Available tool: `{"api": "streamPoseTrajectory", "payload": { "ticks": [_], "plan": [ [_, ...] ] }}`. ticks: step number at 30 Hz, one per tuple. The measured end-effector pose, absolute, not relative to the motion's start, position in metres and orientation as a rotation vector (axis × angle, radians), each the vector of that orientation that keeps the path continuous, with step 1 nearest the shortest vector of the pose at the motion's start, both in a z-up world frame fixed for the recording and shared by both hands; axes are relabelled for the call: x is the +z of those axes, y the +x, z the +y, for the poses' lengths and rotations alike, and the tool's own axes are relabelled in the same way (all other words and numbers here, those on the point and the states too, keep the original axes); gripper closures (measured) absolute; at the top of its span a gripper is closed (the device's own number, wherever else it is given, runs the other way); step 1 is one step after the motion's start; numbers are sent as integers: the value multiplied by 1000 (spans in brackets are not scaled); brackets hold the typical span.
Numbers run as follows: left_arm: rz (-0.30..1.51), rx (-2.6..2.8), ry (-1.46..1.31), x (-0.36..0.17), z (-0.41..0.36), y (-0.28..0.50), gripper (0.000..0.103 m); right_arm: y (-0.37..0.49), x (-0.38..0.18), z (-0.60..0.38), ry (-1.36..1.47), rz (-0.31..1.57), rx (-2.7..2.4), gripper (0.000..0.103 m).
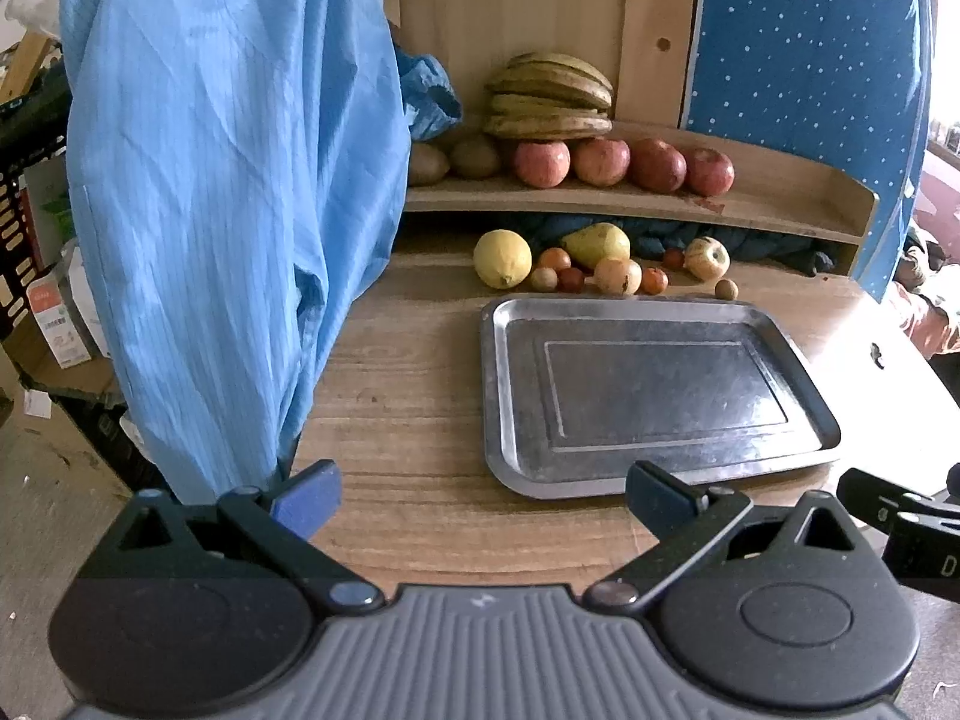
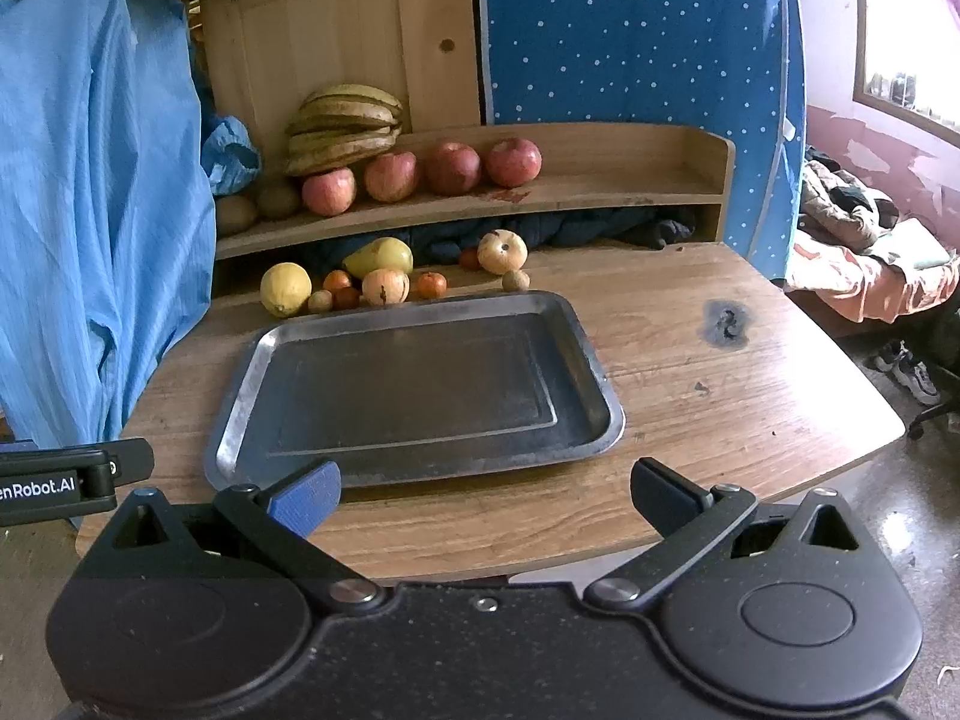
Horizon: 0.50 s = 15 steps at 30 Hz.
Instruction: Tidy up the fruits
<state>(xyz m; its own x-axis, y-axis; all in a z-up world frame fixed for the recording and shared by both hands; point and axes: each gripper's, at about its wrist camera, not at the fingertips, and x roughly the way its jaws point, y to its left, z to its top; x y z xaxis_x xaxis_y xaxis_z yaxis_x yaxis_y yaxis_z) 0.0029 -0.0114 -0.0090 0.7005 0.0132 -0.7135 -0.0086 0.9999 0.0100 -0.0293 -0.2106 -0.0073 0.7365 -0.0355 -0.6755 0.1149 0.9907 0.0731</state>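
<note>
- The left gripper (image 1: 483,495) hung nearest the lens, jaws spread wide with nothing between them, above the near edge of the wooden table (image 1: 390,420).
- The right gripper (image 2: 485,492) was likewise agape and empty, just short of the metal tray (image 2: 414,384).
- The tray lay bare and flat on the table.
- Behind its far rim sat a lemon (image 2: 285,289), a pear (image 2: 381,257) and several small fruits, loosely clustered.
- On the shelf (image 2: 600,195) above stood four red apples (image 2: 420,174) in a row, with bananas (image 2: 345,129) behind them.
- Blue fabric (image 1: 222,210) hung at the left.
</note>
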Motion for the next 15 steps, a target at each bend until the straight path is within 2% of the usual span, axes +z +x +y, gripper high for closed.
{"api": "streamPoseTrajectory", "payload": {
  "ticks": [15],
  "plan": [
    [892, 71, 28, -23, -33, 18, 0, -10, -25, -229, 86, 839, -54, 0]
  ]
}}
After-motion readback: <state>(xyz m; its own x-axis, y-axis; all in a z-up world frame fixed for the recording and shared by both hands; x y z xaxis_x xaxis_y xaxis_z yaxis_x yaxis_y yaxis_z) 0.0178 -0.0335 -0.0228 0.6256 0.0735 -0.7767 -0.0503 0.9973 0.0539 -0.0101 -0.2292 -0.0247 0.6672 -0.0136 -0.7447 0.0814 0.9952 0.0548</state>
